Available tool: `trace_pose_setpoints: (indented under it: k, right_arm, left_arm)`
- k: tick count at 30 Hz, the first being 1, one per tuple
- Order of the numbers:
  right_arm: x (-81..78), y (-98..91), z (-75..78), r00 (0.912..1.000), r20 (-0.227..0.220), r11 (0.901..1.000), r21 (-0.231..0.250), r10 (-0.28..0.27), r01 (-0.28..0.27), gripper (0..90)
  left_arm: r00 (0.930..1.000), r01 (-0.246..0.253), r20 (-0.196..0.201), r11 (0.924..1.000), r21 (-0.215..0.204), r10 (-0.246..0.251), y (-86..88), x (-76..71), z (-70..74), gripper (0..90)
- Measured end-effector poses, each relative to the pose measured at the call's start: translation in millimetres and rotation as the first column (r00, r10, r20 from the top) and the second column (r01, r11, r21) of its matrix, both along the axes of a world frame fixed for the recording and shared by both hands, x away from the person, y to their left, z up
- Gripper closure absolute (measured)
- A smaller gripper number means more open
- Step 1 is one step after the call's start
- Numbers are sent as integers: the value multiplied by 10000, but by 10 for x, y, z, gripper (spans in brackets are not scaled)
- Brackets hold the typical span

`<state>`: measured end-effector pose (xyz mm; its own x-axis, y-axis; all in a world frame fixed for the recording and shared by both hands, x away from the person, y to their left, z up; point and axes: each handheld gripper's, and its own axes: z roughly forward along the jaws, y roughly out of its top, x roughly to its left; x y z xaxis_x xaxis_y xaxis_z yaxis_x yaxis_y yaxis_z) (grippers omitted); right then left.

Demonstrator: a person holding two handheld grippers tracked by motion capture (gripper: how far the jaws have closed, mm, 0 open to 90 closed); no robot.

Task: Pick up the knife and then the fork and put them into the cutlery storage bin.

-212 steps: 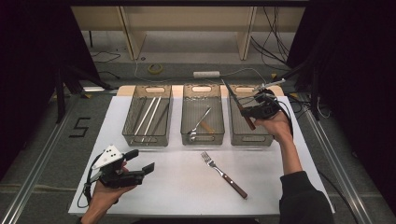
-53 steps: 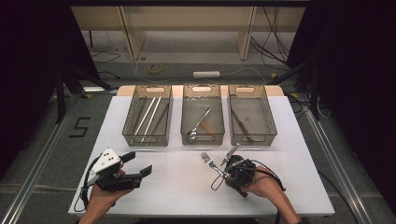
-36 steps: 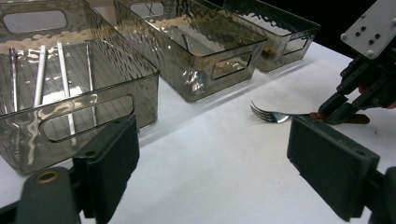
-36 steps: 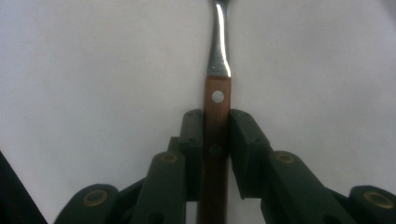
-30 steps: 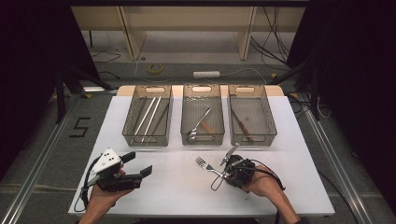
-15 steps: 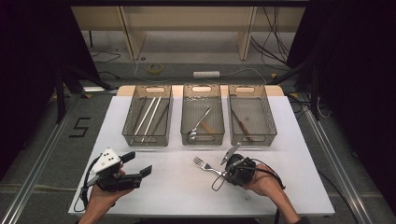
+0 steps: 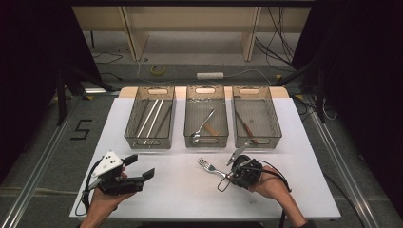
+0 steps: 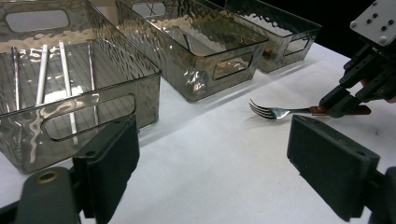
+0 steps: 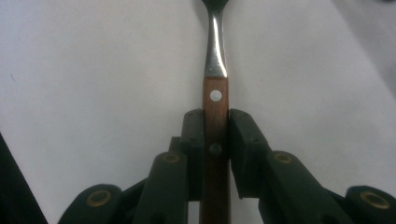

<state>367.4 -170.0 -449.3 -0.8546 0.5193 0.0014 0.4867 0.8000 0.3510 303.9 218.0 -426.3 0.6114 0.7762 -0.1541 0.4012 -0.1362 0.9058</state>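
A fork (image 7: 209, 167) with a wooden handle points left, held level just over the white table (image 7: 180, 190). My right gripper (image 7: 227, 175) is shut on that handle, at front right of centre. In the right gripper view the two pads (image 9: 240, 140) press on the brown handle of the fork (image 9: 215, 100), one on each side. The left gripper view shows the fork (image 8: 275, 112) and the right gripper (image 8: 338, 105) at the far right. My left gripper (image 7: 140, 166) rests at the front left, open, with nothing between its jaws (image 8: 219, 158).
Three clear bins stand in a row at the back of the table. The left bin (image 7: 147, 141) holds long metal sticks, the middle bin (image 7: 206, 141) a spoon, the right bin (image 7: 256, 141) a wooden-handled knife. Bare white table lies between the bins and both hands.
Seven seconds ago my right gripper was over the right bin and the fork lay loose on the table; now it grips the fork. Over the last second nothing has visibly moved.
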Motion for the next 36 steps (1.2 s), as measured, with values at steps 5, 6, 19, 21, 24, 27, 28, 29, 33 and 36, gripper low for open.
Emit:
trace_pose_setpoints:
  k: [5,6,19,21,24,27,28,29,33,36]
  right_arm:
    - [9,-25,17,10000,-18,9999,159,-65,65,776]
    - [11,-32,23,10000,-13,9999,163,-27,28,776]
    - [25,-127,201,9997,192,9954,940,-178,159,776]
    - [33,-151,243,9994,233,9935,1113,-245,217,776]
    - [51,-193,310,9990,305,9906,1337,-335,291,776]
    - [81,-242,370,9980,447,9876,1525,-446,373,776]
    - [91,-257,389,9977,463,9862,1604,-500,420,776]
    - [99,-268,412,9974,452,9856,1616,-570,490,776]
    - [165,-308,514,9949,704,9812,1840,-727,587,776]
    - [225,-345,616,9925,839,9753,2099,-885,693,776]
  left_arm:
    - [10000,-5,-6,10000,10,5,6,0,1,165]
    - [10000,-13,-3,10000,-9,13,5,0,2,165]
    - [10000,-44,-44,10000,-12,44,14,3,-5,165]
    - [9999,-94,-44,9999,-72,93,18,6,-5,165]
    - [9999,-120,-38,9999,-112,120,23,8,-5,165]
    - [9999,-149,-30,9998,-136,149,27,8,-3,165]
    - [9999,-169,-38,9997,-176,168,26,10,-3,165]
    - [9998,-181,-44,9997,-176,181,26,11,-5,165]
    - [9998,-217,-36,9996,-183,216,37,13,-4,165]
    - [9997,-251,-60,9995,-196,250,37,17,-10,165]
